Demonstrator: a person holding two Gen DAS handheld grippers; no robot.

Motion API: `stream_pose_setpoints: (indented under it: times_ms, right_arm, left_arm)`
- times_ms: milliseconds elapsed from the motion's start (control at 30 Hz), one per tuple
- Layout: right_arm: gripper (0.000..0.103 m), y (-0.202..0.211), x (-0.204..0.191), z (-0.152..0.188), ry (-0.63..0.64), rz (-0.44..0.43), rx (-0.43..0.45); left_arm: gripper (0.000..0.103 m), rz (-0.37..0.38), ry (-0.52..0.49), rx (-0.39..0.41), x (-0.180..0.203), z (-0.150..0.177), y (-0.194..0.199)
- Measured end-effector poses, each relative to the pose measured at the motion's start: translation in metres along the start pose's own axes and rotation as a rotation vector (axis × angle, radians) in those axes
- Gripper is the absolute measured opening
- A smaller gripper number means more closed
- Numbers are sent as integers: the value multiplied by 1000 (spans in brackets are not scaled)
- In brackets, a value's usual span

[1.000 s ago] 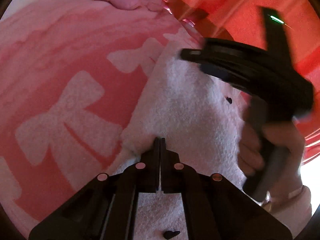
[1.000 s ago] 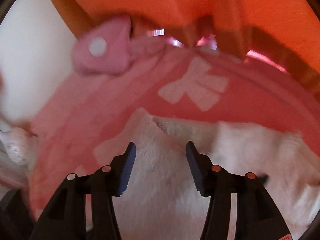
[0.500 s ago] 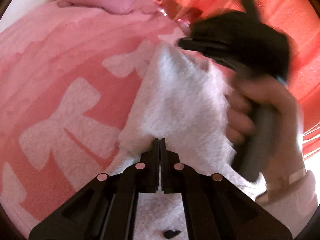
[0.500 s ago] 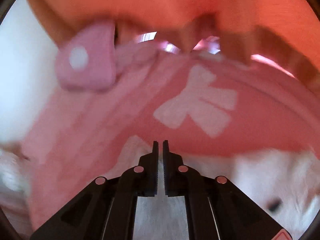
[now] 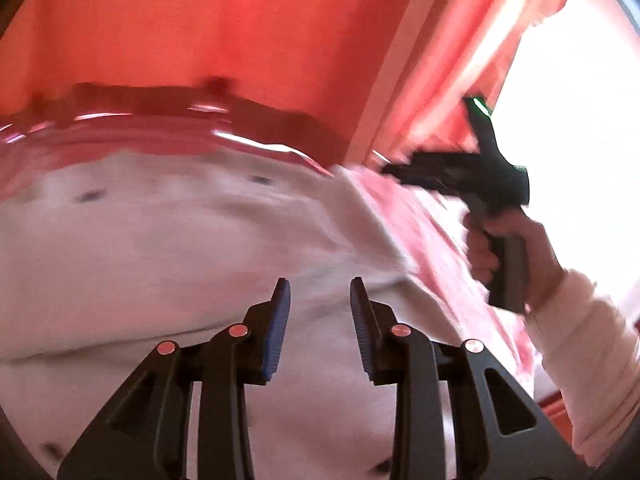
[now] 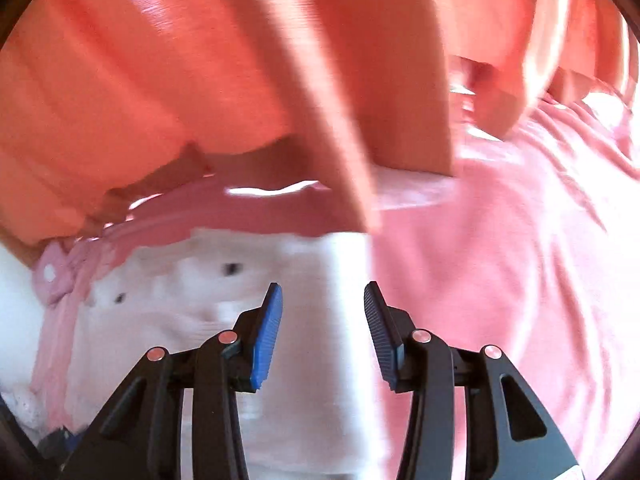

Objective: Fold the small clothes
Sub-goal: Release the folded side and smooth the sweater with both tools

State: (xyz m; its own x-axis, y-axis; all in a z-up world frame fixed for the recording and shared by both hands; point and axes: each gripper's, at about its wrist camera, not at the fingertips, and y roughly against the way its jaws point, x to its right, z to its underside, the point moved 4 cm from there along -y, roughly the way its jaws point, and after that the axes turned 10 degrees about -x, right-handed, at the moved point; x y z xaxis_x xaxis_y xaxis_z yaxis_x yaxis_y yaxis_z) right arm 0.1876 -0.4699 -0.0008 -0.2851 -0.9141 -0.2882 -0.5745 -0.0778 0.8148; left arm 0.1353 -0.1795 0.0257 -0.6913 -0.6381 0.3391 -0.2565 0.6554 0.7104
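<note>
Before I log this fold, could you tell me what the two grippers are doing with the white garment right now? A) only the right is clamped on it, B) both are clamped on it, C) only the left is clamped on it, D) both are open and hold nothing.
D: the left gripper and right gripper each show a clear gap between the blue pads, with the white garment lying loose on the pink blanket.
</note>
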Motion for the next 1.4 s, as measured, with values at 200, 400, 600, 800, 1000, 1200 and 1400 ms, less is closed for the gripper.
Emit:
stream_pose_setpoints:
  times_ms: [200, 400, 600, 800, 1000, 1200, 1400]
  right_arm:
    - [43, -42, -4, -17, 86, -15, -94]
    - [0, -69, 11, -46, 45, -47, -51]
    - [2, -63, 37, -21, -76, -115, -57]
    - [43, 40, 35, 86, -2, -141, 2]
    - [50, 92, 60, 234, -123, -295, -189]
    - [52, 95, 46, 334, -226, -374, -307]
    - [52, 105, 26, 350, -307, -479, -278]
  left_arm:
    - [28, 15, -10, -177, 53, -15, -106]
    - [11, 64, 52, -239, 40, 1, -132]
    - [6, 79, 93, -233, 29, 6, -115]
    - [36, -45, 109, -188, -14, 38, -21]
    - [61, -288, 306, -177, -96, 116, 113]
    - [70, -337, 571, -149, -146, 193, 190]
    - [75, -246, 710, -143, -150, 233, 192]
